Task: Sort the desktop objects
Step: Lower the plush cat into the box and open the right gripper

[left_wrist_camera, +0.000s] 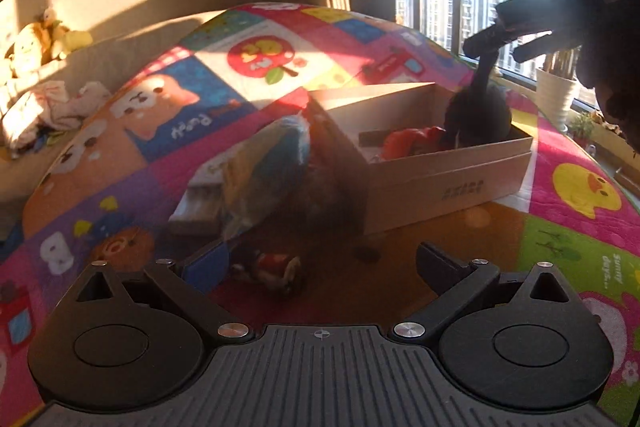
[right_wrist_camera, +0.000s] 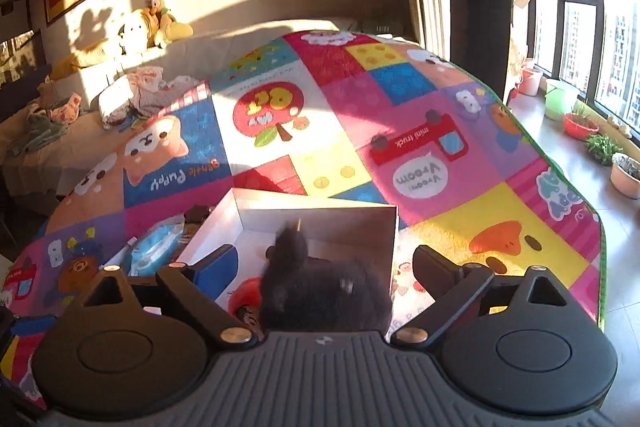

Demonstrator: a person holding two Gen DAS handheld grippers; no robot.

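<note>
1. Cardboard box (left_wrist_camera: 448,183), open-topped, sits on the patchwork-covered surface (left_wrist_camera: 192,115); inside we see a dark fuzzy toy (left_wrist_camera: 478,115) and a red object (left_wrist_camera: 408,141).
2. Our left tongs (left_wrist_camera: 320,267) stand wide with nothing between the pads, above a small red-and-white item (left_wrist_camera: 272,267) lying on the surface.
3. Only the left view shows a blue-and-yellow packet (left_wrist_camera: 264,171), blurred, just beside the box's left wall, and the right tongs (left_wrist_camera: 506,43) hanging above the box's far corner.
4. In the right view, the right tongs (right_wrist_camera: 324,263) are spread wide over the box (right_wrist_camera: 320,215), the dark toy (right_wrist_camera: 320,287) below them, not gripped.
5. That view alone shows the surface's right edge (right_wrist_camera: 600,227), floor and flowerpots (right_wrist_camera: 626,175) beyond.
6. Beyond the box, the surface lies open.
</note>
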